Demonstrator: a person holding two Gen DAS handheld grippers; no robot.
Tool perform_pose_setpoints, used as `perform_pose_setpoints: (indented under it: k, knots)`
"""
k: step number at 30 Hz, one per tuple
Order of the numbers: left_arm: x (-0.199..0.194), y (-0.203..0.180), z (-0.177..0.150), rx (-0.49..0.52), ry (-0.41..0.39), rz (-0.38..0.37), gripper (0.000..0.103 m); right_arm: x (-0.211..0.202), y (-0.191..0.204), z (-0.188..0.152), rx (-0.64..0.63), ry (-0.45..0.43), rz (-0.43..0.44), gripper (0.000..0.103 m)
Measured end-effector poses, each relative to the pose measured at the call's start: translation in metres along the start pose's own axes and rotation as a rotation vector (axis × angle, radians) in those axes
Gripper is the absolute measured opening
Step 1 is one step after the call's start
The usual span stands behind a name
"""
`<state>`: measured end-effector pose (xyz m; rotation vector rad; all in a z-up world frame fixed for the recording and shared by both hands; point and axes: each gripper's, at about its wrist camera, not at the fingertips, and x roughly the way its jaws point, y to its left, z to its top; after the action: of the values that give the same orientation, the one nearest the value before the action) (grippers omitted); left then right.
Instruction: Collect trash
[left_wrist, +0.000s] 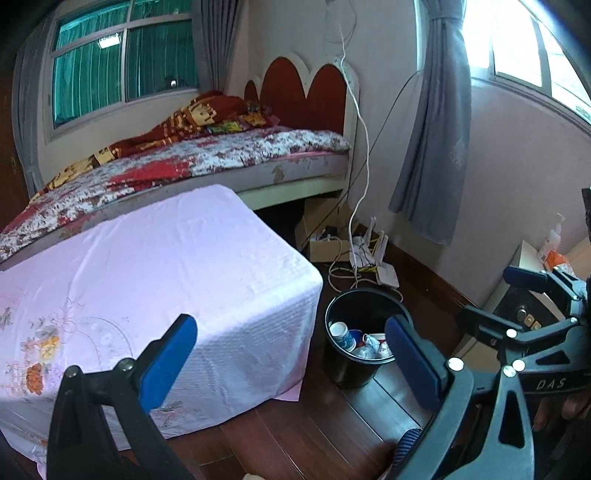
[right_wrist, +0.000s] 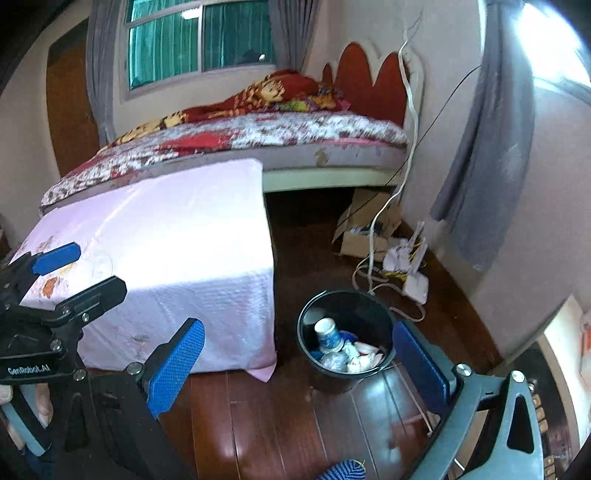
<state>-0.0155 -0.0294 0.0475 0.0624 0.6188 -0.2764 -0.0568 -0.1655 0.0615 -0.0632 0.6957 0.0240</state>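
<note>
The bed (left_wrist: 221, 155) lies far ahead of both grippers, its quilt soft, patterned in red and white, backed by a scalloped red headboard. Nearer, ahead and to the left of each gripper, stands the bench (left_wrist: 147, 266), a blocky shape draped in a thin pink cloth with embroidered flowers; its top shows no trash that I can make out.

The black bin (right_wrist: 306, 328) sits on the glossy dark wood floor (right_wrist: 277, 424), just ahead of the right gripper (right_wrist: 299, 362) and close to its right-hand pad. It is a round, rigid plastic tub with a thin rim (the rim is the sensible place to pinch, I judge, since the smooth wall would slip between 2 flat pads). It should be light, as the contents are only paper and film.

Inside lie a white-and-blue paper cup (right_wrist: 328, 334), on its side, and crumpled wrappers (right_wrist: 360, 360). The cup will crush easily; a gentle hold across its body suits it. The wrappers are limp and crinkly.

The left gripper (left_wrist: 291, 358) is spread wide and holds nothing, the bin ahead and toward its right pad. The right gripper is likewise wide apart and bare.
</note>
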Motion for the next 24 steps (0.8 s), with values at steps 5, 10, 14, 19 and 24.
perform_pose_setpoints:
  k: [5,10,14,19,24]
  knots:
    - [-0.015,-0.002,-0.002,0.018,-0.034,0.008,0.102,-0.033,0.005,-0.001,-0.004,-0.089,-0.044,0.103]
    - [-0.016,-0.004,-0.002,0.009,-0.036,0.009,0.102,-0.045,0.001,-0.001,0.006,-0.119,-0.071,0.103]
    - [-0.016,-0.004,-0.001,0.019,-0.039,0.010,0.102,-0.046,0.000,-0.002,0.010,-0.113,-0.072,0.103]
    - [-0.016,-0.006,0.000,0.021,-0.043,0.015,0.102,-0.043,-0.001,-0.002,0.008,-0.107,-0.065,0.103]
    - [-0.016,-0.004,0.001,0.020,-0.044,0.017,0.102,-0.043,0.001,-0.002,0.003,-0.108,-0.067,0.103]
